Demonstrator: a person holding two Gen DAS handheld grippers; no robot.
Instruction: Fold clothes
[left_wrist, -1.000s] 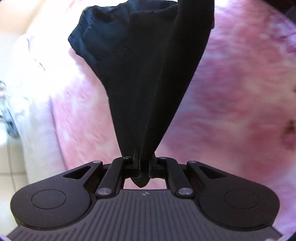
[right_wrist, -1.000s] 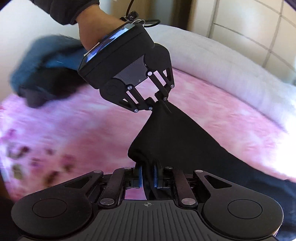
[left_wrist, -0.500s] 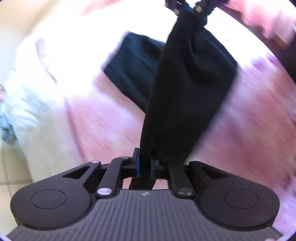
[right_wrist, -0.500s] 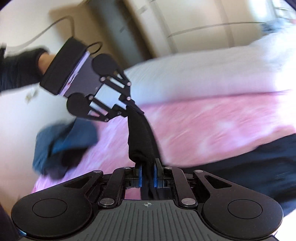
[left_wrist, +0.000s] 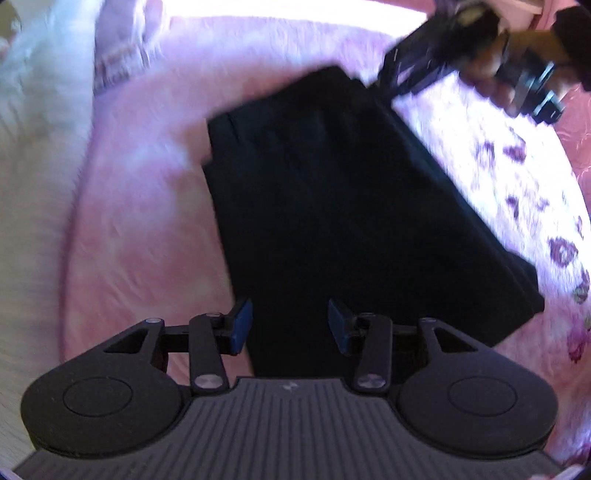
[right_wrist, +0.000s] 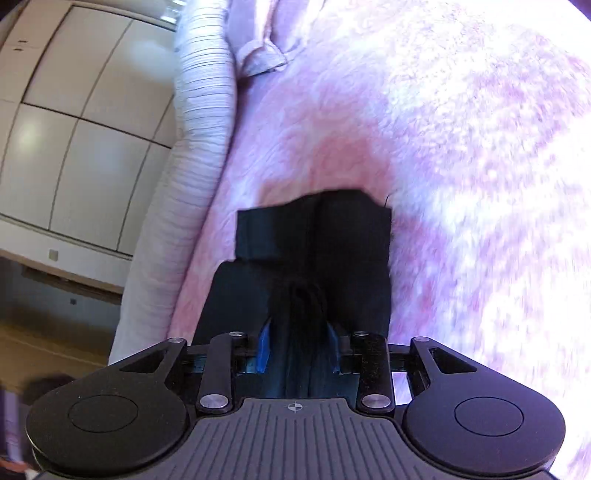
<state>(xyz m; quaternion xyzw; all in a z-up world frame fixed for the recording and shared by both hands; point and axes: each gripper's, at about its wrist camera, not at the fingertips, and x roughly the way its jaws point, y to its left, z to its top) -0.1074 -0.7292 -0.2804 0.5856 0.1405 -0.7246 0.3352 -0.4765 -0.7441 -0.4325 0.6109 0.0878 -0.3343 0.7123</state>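
Observation:
A black garment (left_wrist: 332, 206) lies folded flat on the pink bedspread (left_wrist: 140, 229). My left gripper (left_wrist: 290, 321) hovers over its near end, pointing steeply down; its jaws are opening and the blue pads stand apart, clear of the cloth. In the right wrist view the same garment (right_wrist: 332, 240) stretches ahead, with a gathered edge between the parted blue pads of my right gripper (right_wrist: 298, 347), whose jaws are also opening. The left wrist view shows that right gripper (left_wrist: 391, 83) blurred at the garment's far corner, with a hand holding it.
A white ribbed bolster (right_wrist: 192, 147) runs along the bed's edge, with a crumpled pink cloth (right_wrist: 258, 55) beside it. Pale wardrobe doors (right_wrist: 74, 129) stand beyond. The bedspread has a dark floral print (left_wrist: 535, 203) on one side.
Both grippers were shut on the black garment, holding it stretched above the bed. They swung across and lowered it; it now lies flat and both pairs of jaws have parted.

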